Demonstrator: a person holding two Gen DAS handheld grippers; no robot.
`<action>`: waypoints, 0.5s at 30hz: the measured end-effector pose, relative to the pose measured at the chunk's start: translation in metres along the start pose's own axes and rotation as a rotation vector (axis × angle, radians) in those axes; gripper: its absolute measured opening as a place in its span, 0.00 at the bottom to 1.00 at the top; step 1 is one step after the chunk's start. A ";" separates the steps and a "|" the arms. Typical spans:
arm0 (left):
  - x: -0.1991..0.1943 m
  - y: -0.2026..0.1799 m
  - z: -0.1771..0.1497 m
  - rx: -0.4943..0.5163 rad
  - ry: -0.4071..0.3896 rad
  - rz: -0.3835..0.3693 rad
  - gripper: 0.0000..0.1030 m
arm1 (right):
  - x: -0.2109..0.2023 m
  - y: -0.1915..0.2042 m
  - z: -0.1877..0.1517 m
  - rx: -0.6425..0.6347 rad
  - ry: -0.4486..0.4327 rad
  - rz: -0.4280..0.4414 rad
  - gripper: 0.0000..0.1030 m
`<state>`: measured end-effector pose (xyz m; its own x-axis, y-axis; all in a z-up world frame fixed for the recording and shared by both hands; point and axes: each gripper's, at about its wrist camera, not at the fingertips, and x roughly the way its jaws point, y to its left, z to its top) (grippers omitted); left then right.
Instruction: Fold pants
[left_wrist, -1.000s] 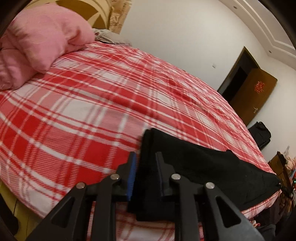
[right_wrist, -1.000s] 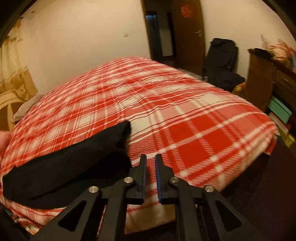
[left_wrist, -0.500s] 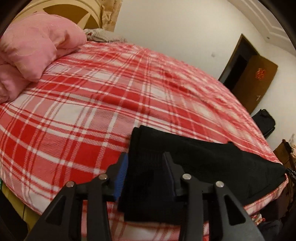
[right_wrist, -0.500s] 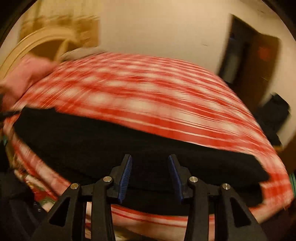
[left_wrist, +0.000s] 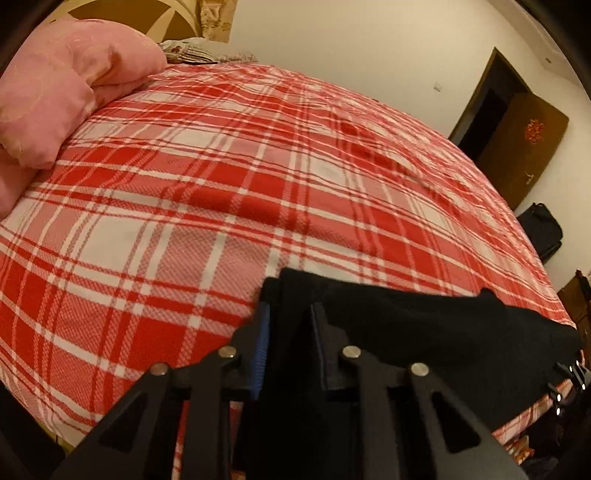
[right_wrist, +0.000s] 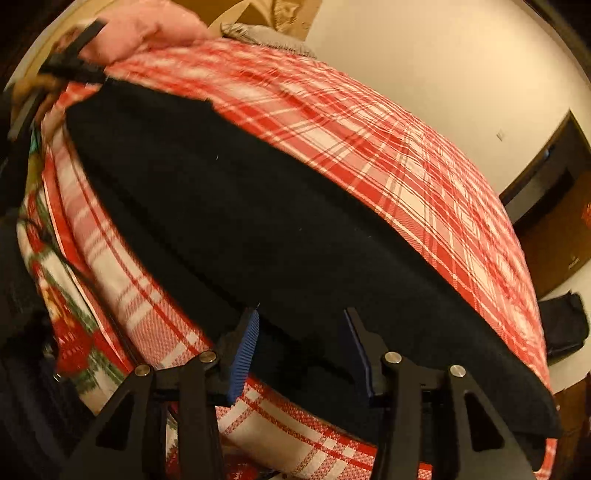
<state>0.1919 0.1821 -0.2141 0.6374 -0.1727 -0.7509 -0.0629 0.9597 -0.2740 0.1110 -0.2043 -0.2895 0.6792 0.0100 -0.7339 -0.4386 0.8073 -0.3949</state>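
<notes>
While my left gripper (left_wrist: 290, 325) sits at the near end of the black pants (left_wrist: 424, 332), its two blue-lined fingers (left_wrist: 261, 343) are closed in on a thick fold of the dark cloth, which fills the gap between them; its jaws have just been closing again onto that fold. I see the pants lying long and flat along the near edge of the bed (left_wrist: 221, 184), on the red and white plaid bedspread, running away to the right from this gripper. A pink pillow (left_wrist: 70, 85) rests at the head of the bed, well apart from the garment.

From my right wrist camera, the right gripper (right_wrist: 303, 343) stands with its jaws apart over the lower long edge of the pants (right_wrist: 240, 206), and they have just been opening wider. Black cloth lies between the fingers (right_wrist: 245, 347), but the pads do not press on it. Here the pants stretch from the far left corner, where the other gripper's black frame shows, down to the right edge of the mattress. Below the plaid bedspread a floral sheet (right_wrist: 62, 314) hangs at the bed's side. A brown door (left_wrist: 524, 147) stands open against the far wall, with a dark bag (left_wrist: 543, 229) on the floor near it.
</notes>
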 end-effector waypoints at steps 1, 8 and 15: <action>0.002 0.000 0.002 0.000 0.001 0.001 0.23 | 0.002 0.003 0.000 -0.011 0.008 0.000 0.47; 0.009 0.000 0.011 -0.012 0.009 0.018 0.28 | 0.021 0.018 0.006 -0.094 0.021 -0.051 0.47; 0.016 0.002 0.016 -0.036 0.005 0.023 0.35 | 0.010 0.007 0.010 -0.029 0.001 -0.008 0.07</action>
<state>0.2139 0.1847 -0.2169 0.6316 -0.1514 -0.7604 -0.1052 0.9550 -0.2775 0.1208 -0.1927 -0.2943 0.6818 0.0031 -0.7315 -0.4500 0.7901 -0.4162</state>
